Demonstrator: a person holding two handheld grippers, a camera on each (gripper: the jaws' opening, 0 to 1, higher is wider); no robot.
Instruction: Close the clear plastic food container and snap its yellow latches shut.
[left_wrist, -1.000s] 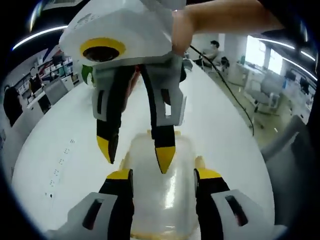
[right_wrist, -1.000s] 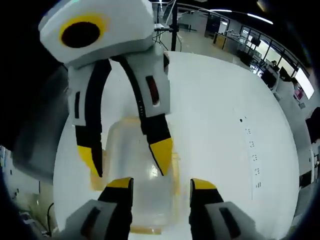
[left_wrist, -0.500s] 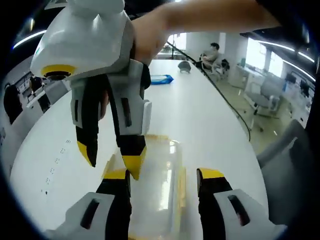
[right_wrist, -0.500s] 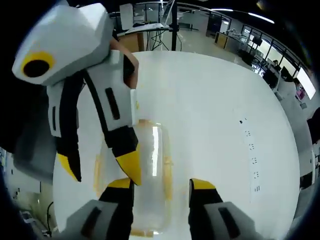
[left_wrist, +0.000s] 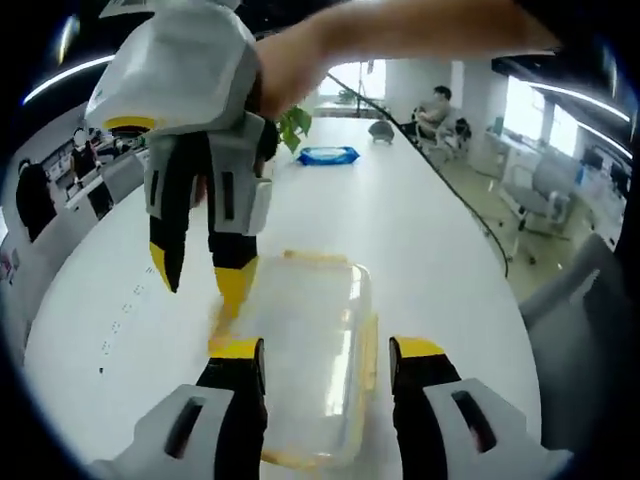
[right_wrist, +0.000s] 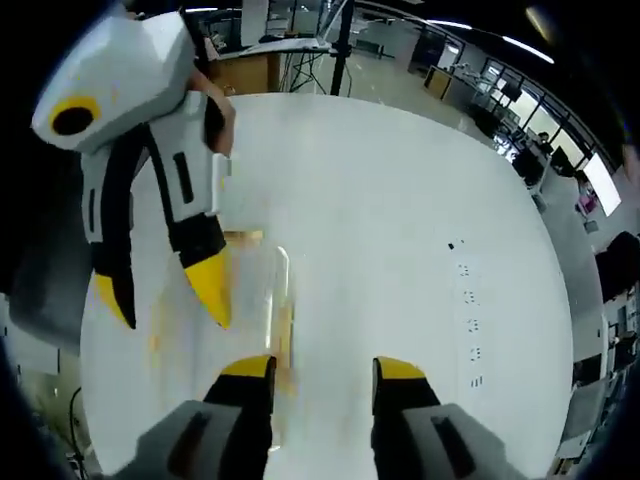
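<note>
The clear plastic food container (left_wrist: 305, 355) lies flat on the white table (left_wrist: 420, 250), its near end between the spread jaws of my left gripper (left_wrist: 325, 350), which holds nothing. My right gripper (right_wrist: 310, 368) is also parted wide and empty; in its view the container (right_wrist: 255, 310) sits just left of its jaws, blurred. The yellow latches (left_wrist: 368, 340) run along the container's sides. I can read no writing anywhere. A blue packet (left_wrist: 329, 155) lies farther down the table.

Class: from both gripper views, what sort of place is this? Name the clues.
Probably an open-plan office or lab: a long white table, office chairs beside it, and desks by large windows beyond.
</note>
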